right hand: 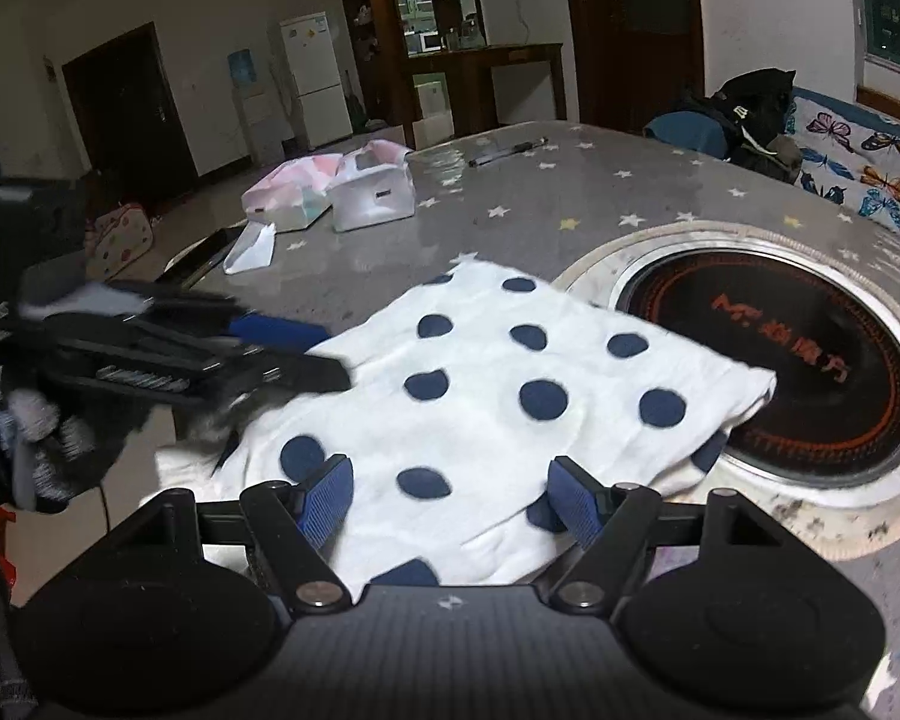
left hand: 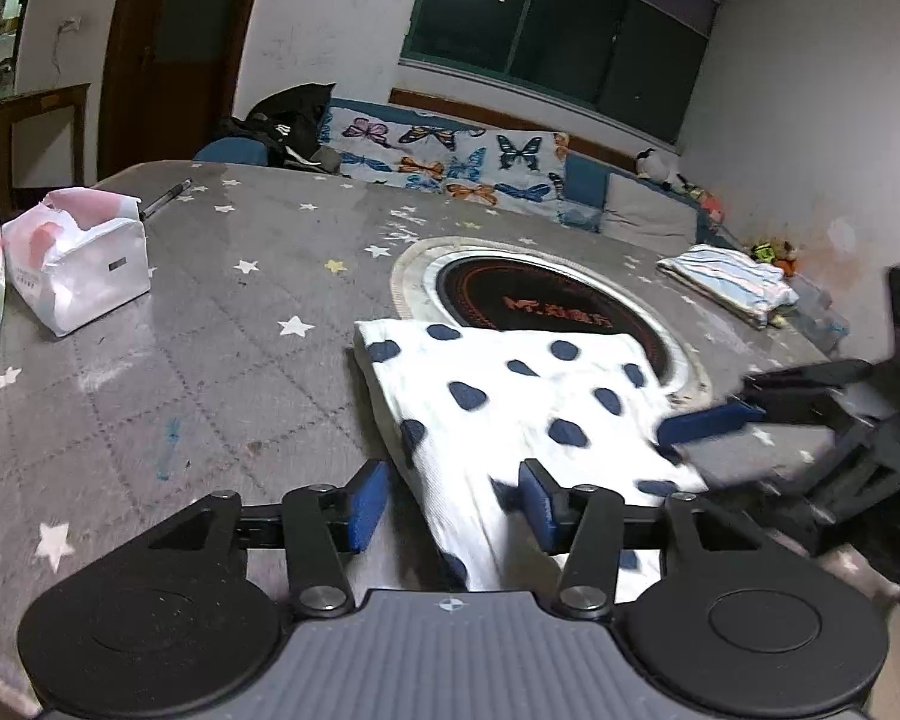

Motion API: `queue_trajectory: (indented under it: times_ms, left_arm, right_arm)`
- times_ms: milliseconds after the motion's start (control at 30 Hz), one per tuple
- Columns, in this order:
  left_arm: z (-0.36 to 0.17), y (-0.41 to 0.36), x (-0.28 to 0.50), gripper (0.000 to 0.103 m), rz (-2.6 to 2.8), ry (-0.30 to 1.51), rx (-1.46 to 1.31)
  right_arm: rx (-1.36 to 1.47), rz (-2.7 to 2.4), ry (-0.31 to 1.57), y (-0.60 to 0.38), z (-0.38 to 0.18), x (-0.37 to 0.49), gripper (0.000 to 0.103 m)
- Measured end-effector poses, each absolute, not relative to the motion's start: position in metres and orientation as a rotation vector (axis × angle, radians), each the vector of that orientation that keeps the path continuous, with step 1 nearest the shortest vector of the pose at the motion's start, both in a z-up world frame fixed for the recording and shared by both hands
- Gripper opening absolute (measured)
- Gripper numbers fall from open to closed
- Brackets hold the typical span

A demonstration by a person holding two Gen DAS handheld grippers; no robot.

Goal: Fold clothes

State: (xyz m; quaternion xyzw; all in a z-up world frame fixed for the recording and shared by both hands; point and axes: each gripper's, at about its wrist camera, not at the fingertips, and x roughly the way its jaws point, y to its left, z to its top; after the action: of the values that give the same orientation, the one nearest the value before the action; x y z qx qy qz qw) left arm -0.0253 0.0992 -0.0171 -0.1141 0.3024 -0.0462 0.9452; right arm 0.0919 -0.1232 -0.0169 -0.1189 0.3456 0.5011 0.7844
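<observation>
A white garment with dark blue dots (left hand: 510, 402) lies folded on the grey star-patterned table (left hand: 222, 324), partly over the round black cooktop (left hand: 546, 300). My left gripper (left hand: 453, 498) is open, its blue fingers astride the garment's near edge. My right gripper (right hand: 447, 501) is open too, its fingers over the garment (right hand: 510, 384) at its near side. In the left wrist view the right gripper (left hand: 714, 420) shows blurred at the garment's right corner. In the right wrist view the left gripper (right hand: 282, 342) shows blurred at the garment's left edge.
Two tissue packs (left hand: 78, 258) and a pen (left hand: 165, 198) lie at the table's far left. A folded striped cloth (left hand: 732, 282) sits at the far right. A butterfly-print sofa (left hand: 450, 162) stands behind the table. The cooktop also shows in the right wrist view (right hand: 798, 360).
</observation>
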Motion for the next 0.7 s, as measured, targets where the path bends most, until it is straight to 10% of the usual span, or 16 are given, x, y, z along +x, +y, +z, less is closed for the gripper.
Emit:
queue_trajectory:
  times_ms: [300, 700]
  left_arm:
    - [-0.011, 0.086, -0.084, 0.093, -0.304, 0.615, -0.112]
    - [-0.035, 0.057, -0.094, 0.098, -0.248, 0.63, 0.119]
  right_arm:
    - [-0.194, 1.005, 0.712, -0.132, -0.007, 0.117, 0.074]
    - [-0.183, 0.96, 0.691, -0.128, -0.002, 0.133, 0.074]
